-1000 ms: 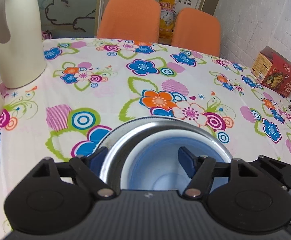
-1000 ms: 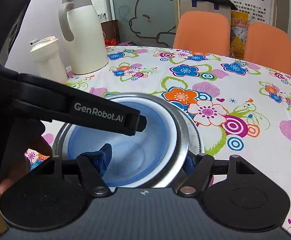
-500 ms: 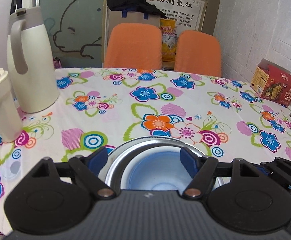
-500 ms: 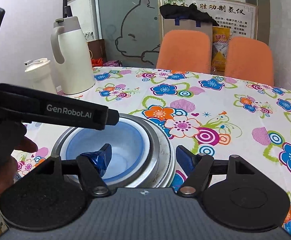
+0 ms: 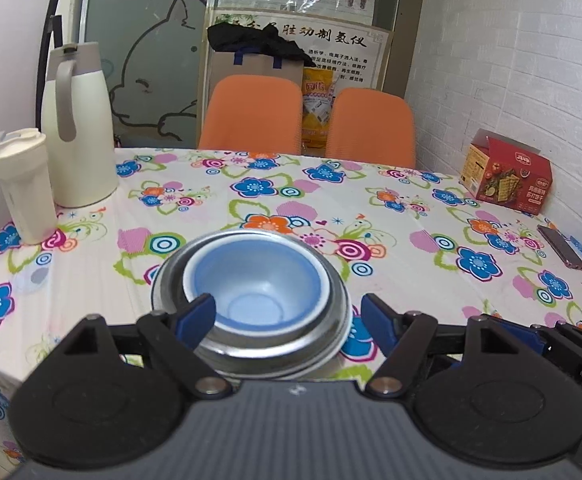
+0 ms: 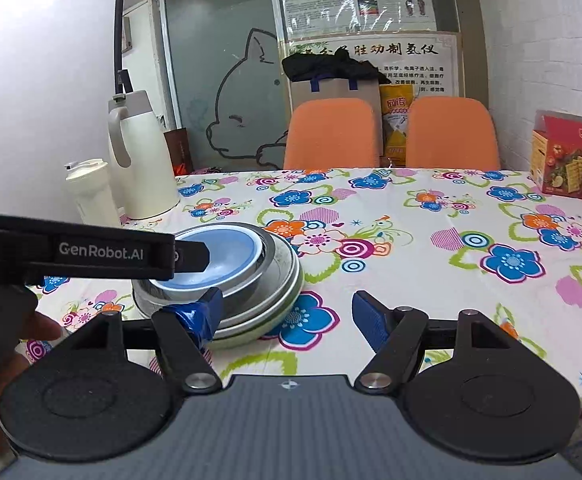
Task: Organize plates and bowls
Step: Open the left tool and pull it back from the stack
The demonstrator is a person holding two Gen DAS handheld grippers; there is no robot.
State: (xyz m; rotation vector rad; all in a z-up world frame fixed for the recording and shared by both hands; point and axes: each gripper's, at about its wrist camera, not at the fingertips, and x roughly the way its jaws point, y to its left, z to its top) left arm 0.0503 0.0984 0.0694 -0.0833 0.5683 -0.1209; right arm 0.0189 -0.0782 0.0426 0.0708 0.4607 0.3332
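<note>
A blue bowl (image 5: 257, 292) with a pale rim sits upright and empty inside a bigger steel bowl (image 5: 251, 346), and the two are nested closely, the blue rim a little above the steel rim. The steel bowl stands on a stack of flat plates (image 6: 279, 304), metal on top and a pale green rim at the bottom, though I cannot tell how many plates there are. The whole stack rests on the table with the flowered cloth (image 5: 411, 216), near its front edge and closer to the left edge than to the right.
</note>
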